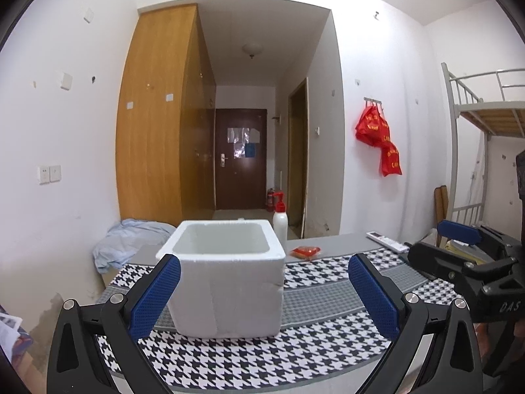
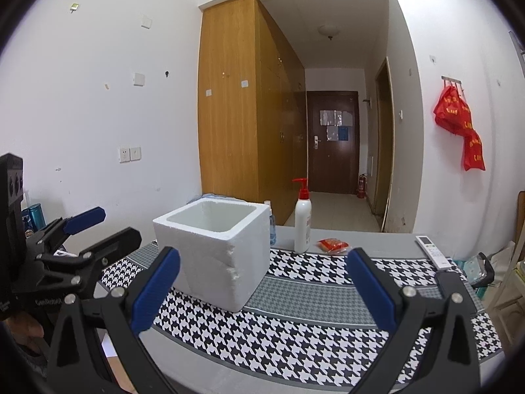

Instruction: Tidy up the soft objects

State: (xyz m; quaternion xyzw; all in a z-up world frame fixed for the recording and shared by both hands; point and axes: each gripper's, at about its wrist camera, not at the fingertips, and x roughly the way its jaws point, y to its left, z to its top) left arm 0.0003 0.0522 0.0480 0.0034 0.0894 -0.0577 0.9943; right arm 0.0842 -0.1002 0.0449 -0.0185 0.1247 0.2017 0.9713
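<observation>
A white foam box (image 1: 226, 275) stands open and empty-looking on the houndstooth cloth (image 1: 262, 358); it also shows in the right wrist view (image 2: 213, 249). A small red packet (image 1: 305, 251) lies behind it, also in the right wrist view (image 2: 333, 245). A crumpled light blue cloth (image 1: 128, 243) lies at the table's far left. My left gripper (image 1: 264, 295) is open and empty, just in front of the box. My right gripper (image 2: 262, 290) is open and empty, to the right of the box; it shows from the side in the left wrist view (image 1: 436, 239).
A white pump bottle with a red top (image 2: 302, 223) stands behind the box, next to a small clear bottle (image 2: 272, 226). A white remote (image 2: 433, 251) lies at the far right. A wardrobe (image 1: 157, 124), hallway door, hanging red bags (image 1: 380, 138) and bunk bed (image 1: 485, 115) lie beyond.
</observation>
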